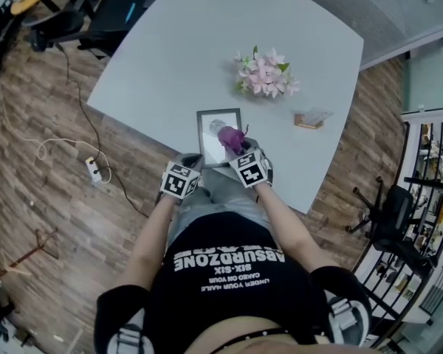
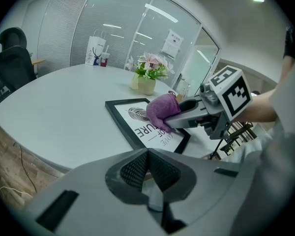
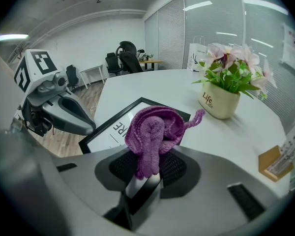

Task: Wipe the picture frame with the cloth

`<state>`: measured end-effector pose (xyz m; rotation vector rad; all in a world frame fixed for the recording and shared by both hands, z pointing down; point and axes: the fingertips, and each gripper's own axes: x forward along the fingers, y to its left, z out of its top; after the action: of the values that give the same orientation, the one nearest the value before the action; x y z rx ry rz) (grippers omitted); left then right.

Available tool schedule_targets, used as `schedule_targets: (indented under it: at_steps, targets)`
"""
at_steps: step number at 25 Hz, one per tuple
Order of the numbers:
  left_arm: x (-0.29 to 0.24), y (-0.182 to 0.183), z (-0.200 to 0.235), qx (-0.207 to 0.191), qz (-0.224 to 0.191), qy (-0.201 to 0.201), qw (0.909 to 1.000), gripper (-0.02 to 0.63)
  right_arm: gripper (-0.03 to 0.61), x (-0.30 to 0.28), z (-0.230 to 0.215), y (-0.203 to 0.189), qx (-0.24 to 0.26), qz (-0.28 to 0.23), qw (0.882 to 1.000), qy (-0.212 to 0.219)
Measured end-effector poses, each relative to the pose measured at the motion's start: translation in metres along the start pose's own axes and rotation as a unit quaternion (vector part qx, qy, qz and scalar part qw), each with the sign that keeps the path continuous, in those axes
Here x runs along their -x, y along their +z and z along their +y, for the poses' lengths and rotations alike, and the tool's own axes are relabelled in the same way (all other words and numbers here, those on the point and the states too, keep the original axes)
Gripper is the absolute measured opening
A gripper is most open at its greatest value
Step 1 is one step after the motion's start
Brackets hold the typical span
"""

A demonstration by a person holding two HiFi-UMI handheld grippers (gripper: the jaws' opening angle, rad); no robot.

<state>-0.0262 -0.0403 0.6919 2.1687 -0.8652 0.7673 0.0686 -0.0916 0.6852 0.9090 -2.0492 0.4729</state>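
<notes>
A black picture frame (image 1: 210, 122) with a white print lies flat near the front edge of the white table (image 1: 177, 50). My right gripper (image 1: 236, 143) is shut on a purple knitted cloth (image 1: 231, 136), and the cloth rests on the frame's right half. In the right gripper view the cloth (image 3: 155, 132) bunches between the jaws above the frame (image 3: 119, 122). My left gripper (image 1: 194, 161) is shut and holds nothing, by the frame's near left corner; contact is unclear. In the left gripper view its jaws (image 2: 147, 154) meet, with the frame (image 2: 132, 128) and cloth (image 2: 162, 109) ahead.
A pot of pink flowers (image 1: 264, 74) stands behind the frame. A small card holder (image 1: 311, 118) sits to the right. Office chairs (image 1: 103, 17) stand at the far left of the table. A power strip and cable (image 1: 94, 169) lie on the wooden floor.
</notes>
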Motion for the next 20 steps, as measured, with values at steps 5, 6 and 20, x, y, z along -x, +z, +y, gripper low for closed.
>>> schedule_targets:
  at_steps: [5, 6, 20]
  targets:
    - [0.000, 0.000, -0.001, -0.003, 0.001, -0.004, 1.0000, 0.017, 0.124, -0.001, 0.002, -0.001, -0.011, 0.009, 1.000, -0.004]
    - [0.000, 0.000, -0.001, -0.005, 0.002, -0.005, 1.0000, 0.017, 0.124, -0.001, 0.004, 0.000, -0.013, 0.010, 1.000, -0.002]
    - [0.001, 0.000, -0.001, 0.003, 0.001, -0.017, 0.9999, 0.017, 0.124, -0.017, 0.050, 0.022, 0.027, 0.012, 0.999, 0.043]
